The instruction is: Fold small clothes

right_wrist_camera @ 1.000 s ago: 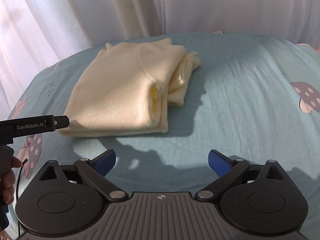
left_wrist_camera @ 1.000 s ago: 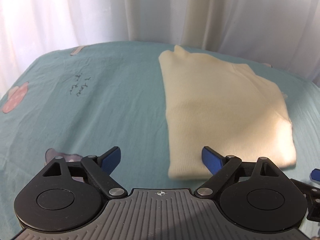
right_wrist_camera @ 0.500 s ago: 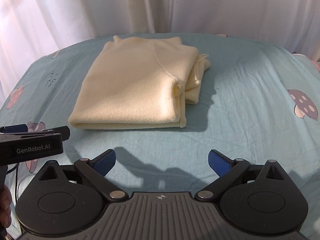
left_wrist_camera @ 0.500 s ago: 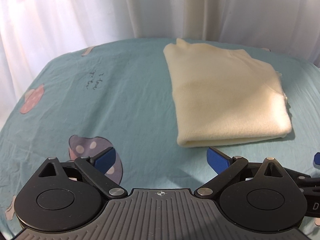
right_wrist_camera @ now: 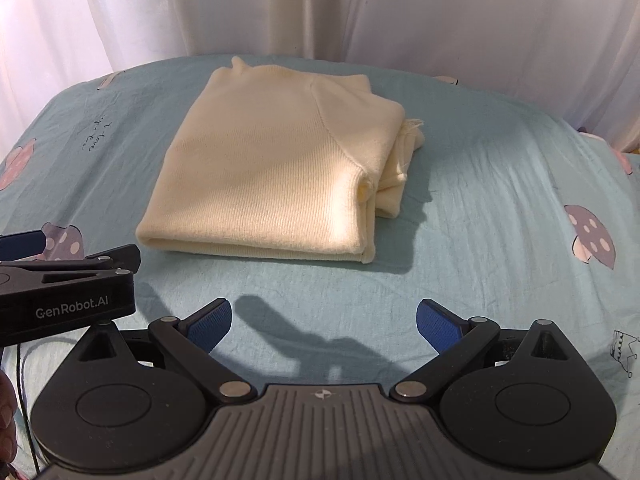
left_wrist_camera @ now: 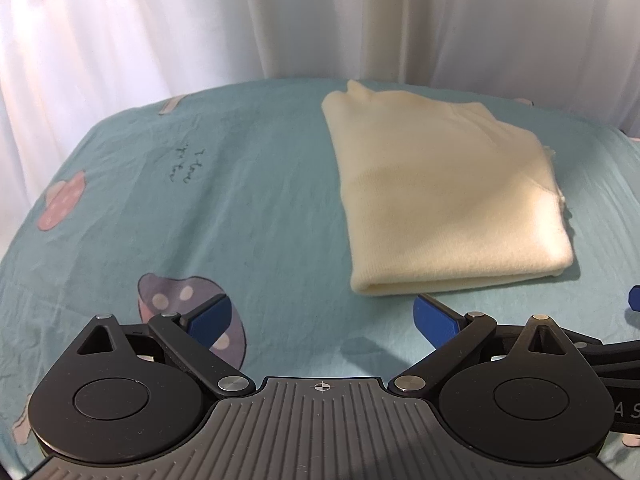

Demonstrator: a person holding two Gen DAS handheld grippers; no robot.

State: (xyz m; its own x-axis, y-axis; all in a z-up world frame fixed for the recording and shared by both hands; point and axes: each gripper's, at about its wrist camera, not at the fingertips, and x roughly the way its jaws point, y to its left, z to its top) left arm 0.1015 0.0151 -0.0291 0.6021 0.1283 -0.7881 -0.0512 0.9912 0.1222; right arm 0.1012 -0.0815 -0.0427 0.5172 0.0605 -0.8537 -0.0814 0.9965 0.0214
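A cream knitted garment (left_wrist_camera: 440, 200) (right_wrist_camera: 276, 176) lies folded into a thick rectangle on the teal bedsheet (left_wrist_camera: 224, 208) (right_wrist_camera: 480, 208). Its folded edge faces me, and bunched layers stick out at its right side. My left gripper (left_wrist_camera: 322, 316) is open, held above the sheet just short of the garment's near left corner, with nothing between its blue pads (left_wrist_camera: 210, 314). My right gripper (right_wrist_camera: 324, 320) is also open and holds nothing, hovering in front of the garment's near edge. The left gripper's black body (right_wrist_camera: 68, 284) shows at the left of the right wrist view.
White curtains (left_wrist_camera: 200, 20) (right_wrist_camera: 360, 4) hang close behind the bed. The sheet carries mushroom prints (left_wrist_camera: 188, 308) (right_wrist_camera: 592, 236) and some handwriting (left_wrist_camera: 186, 166). A hand (right_wrist_camera: 6, 420) and a thin cable (right_wrist_camera: 22, 380) show at the lower left of the right wrist view.
Both grippers have drawn back from the garment, which now lies farther off in both views. The garment has not moved, and both grippers stay open.
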